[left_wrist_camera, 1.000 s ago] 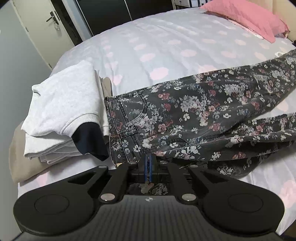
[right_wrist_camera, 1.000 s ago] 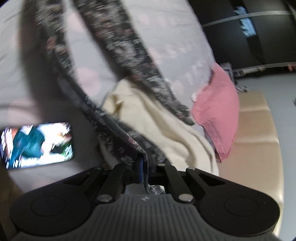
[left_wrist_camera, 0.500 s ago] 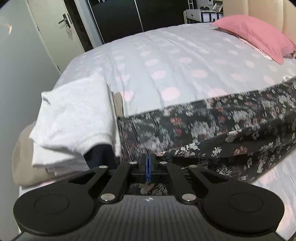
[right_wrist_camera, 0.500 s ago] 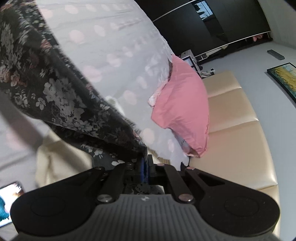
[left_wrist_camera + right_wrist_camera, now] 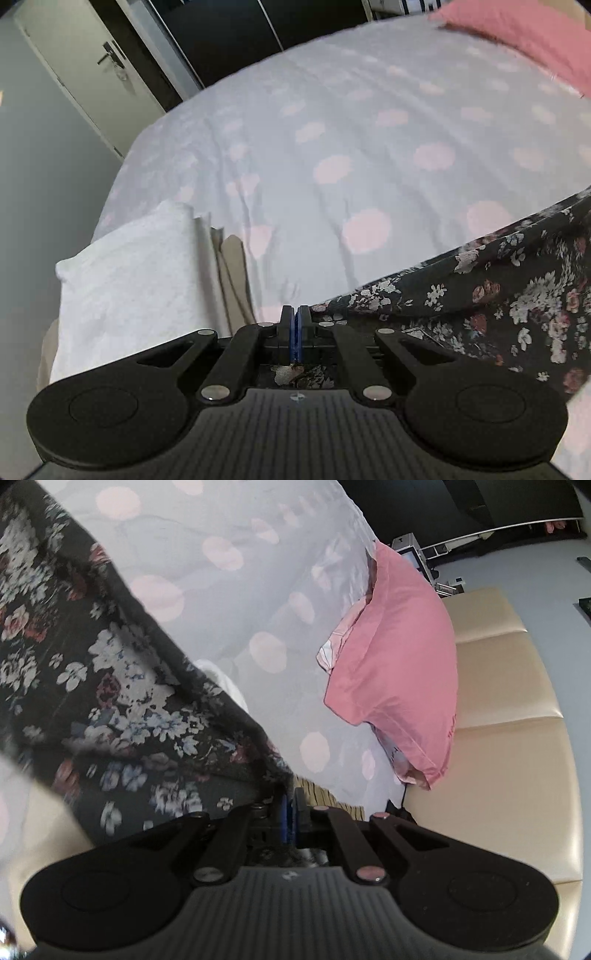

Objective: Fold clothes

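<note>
The left gripper [image 5: 295,325] and right gripper [image 5: 291,812] each clamp an edge of the dark floral-print trousers [image 5: 509,306], stretched between them above the pink-dotted white bedsheet [image 5: 369,147].

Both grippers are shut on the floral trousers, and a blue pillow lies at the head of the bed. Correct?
Not quite. The pillow is pink, not blue, as the right wrist view shows. The rest holds: the left gripper and right gripper are each shut on the floral trousers.
</note>
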`<state>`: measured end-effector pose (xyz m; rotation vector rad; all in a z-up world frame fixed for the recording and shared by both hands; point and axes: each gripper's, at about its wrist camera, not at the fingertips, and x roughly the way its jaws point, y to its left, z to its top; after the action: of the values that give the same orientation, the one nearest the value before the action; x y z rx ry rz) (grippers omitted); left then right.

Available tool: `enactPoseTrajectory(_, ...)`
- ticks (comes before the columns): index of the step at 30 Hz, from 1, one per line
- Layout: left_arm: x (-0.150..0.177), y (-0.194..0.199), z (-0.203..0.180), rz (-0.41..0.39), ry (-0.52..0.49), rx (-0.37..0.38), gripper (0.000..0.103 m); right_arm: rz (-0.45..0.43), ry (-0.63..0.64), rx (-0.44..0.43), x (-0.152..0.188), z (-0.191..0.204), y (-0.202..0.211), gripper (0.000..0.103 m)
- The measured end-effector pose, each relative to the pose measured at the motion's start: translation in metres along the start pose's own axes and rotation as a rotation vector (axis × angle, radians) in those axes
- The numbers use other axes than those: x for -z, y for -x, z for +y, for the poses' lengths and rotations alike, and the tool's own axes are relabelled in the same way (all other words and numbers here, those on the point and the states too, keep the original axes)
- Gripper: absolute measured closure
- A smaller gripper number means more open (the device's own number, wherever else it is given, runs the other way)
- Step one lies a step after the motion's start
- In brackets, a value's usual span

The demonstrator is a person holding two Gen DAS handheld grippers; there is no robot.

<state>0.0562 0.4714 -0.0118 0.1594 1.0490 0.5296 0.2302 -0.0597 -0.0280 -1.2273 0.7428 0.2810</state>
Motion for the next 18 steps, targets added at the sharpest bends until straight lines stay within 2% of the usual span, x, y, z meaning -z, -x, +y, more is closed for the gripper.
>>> enactPoseTrajectory(8, -0.007, -0.063, -0.012, 0.082, -0.027, -0.023, 0.103, -0.031, -0.065, 0.002, -0.034, 0.013, -0.052, 0.1)
enactPoseTrajectory(11, -0.005, -0.073, -0.015, 0.094, -0.037, -0.022, 0.103, -0.029, -0.117, -0.043, -0.04, 0.009, -0.065, 0.099)
enactPoseTrajectory(12, -0.004, -0.076, -0.016, 0.095, -0.033, -0.024, 0.102, -0.024, -0.131, -0.05, -0.04, 0.008, -0.068, 0.095)
enactPoseTrajectory(15, -0.005, -0.078, -0.014, 0.085, -0.003, -0.015, 0.095, -0.038, -0.232, -0.083, -0.037, -0.004, -0.066, 0.092)
enactPoseTrajectory(17, -0.005, -0.073, -0.011, 0.061, 0.028, 0.009, 0.086, -0.062, -0.313, -0.106, -0.033, -0.014, -0.062, 0.091)
enactPoseTrajectory(18, -0.005, -0.068, -0.01, 0.045, 0.034, 0.012, 0.083, -0.072, -0.355, -0.118, -0.03, -0.021, -0.058, 0.086)
